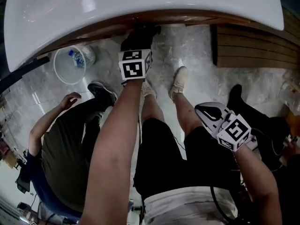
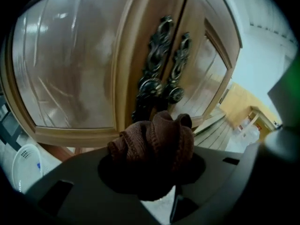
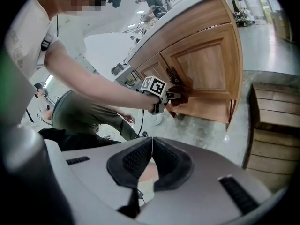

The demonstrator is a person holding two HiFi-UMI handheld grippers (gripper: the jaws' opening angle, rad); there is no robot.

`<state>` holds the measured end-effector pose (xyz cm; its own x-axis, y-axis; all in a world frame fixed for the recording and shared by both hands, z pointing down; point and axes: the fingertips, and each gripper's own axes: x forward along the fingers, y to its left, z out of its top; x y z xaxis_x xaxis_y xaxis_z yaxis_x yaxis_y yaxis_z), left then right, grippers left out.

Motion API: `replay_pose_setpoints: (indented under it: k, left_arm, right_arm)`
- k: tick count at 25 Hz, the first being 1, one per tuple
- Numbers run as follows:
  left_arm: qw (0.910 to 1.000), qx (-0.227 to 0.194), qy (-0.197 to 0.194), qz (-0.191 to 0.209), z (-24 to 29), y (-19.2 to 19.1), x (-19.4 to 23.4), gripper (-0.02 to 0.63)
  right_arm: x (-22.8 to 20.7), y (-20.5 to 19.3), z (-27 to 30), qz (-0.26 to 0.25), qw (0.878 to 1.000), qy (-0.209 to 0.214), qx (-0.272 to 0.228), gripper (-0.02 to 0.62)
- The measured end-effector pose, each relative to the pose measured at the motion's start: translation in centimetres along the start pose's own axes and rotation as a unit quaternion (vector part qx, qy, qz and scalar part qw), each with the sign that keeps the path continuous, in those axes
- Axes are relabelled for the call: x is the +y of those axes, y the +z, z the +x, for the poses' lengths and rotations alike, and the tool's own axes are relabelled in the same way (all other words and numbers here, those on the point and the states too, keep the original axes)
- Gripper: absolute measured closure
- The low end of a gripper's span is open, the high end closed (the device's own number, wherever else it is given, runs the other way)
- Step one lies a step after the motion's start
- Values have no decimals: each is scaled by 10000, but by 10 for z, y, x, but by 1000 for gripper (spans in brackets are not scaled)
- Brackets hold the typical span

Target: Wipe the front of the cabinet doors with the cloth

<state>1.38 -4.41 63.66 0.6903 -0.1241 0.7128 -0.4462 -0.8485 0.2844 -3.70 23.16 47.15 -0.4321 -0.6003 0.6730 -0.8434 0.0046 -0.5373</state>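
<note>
A bunched brown cloth (image 2: 154,142) sits clamped in my left gripper (image 2: 152,172), held just short of two wooden cabinet doors (image 2: 75,74) near their ornate dark handles (image 2: 161,74). From the head view, the left gripper (image 1: 139,34) reaches under the white countertop (image 1: 140,3) to the cabinet front. The right gripper view shows the left gripper (image 3: 171,93) with the cloth (image 3: 181,97) at the door seam of the cabinet (image 3: 206,64). My right gripper (image 1: 211,112) hangs by my right thigh, away from the cabinet, jaws shut with nothing between them (image 3: 151,161).
A person in a dark green shirt (image 1: 65,149) crouches at the left. A white basket (image 1: 70,64) with a bottle stands on the floor beside the cabinet. A slatted wooden platform (image 1: 248,46) lies at the right. Someone's black shoe (image 1: 234,97) is nearby.
</note>
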Motion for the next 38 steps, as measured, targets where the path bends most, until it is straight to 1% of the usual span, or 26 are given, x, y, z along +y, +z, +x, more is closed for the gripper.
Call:
replay_pose_setpoints:
  k: [2,4,6,8,12,14,17,19,22,25,27,29,34,36,38]
  left_arm:
    - [9999,-131,101,32,-10,9,0,440]
    - [9992,-235,318,110,-30,21,2,440]
    - [9986,-252,430,181,-47,23,-8,440]
    - [9986,-314,410,134,-55,25,-18,440]
    - [9972,-634,300,-263,-83,51,-21,440]
    - [9964,-788,167,-280,-97,67,-21,440]
    - [9941,-1078,17,-87,-109,101,-16,440]
    - [9921,-1248,104,101,-119,123,-16,440]
    - [9902,-1352,83,335,-131,136,-25,440]
    - [9873,-1473,102,587,-149,146,-19,440]
    - [9866,-1460,153,718,-166,149,-16,440]
    - [9873,-1376,215,767,-187,151,-15,440]
    - [9919,-1111,274,549,-227,137,-26,440]
    - [9926,-1049,260,548,-242,136,-32,440]
    - [9928,-1034,183,569,-259,141,-40,440]
  right_arm:
    - [-3,10,7,-99,9999,91,-99,581]
    - [-5,22,13,-173,9994,225,-219,581]
    - [-6,26,5,-119,9993,197,-286,581]
    - [-6,27,-4,-58,9994,168,-288,581]
    - [6,36,-9,-91,9992,151,-354,581]
    - [15,38,-11,-120,9993,78,-347,581]
    - [16,42,-1,-219,9990,89,-382,581]
    - [9,43,5,-256,9988,184,-386,581]
    - [-11,38,4,-188,9993,131,-311,581]
    - [-27,44,2,-231,9994,-12,-269,581]
    - [-30,54,-1,-319,9991,-61,-271,581]
    - [-26,68,-6,-421,9986,-61,-301,581]
    - [-24,97,-9,-600,9977,-41,-318,581]
    - [-22,108,-8,-688,9970,-49,-359,581]
    - [-11,123,-14,-894,9946,-102,-520,581]
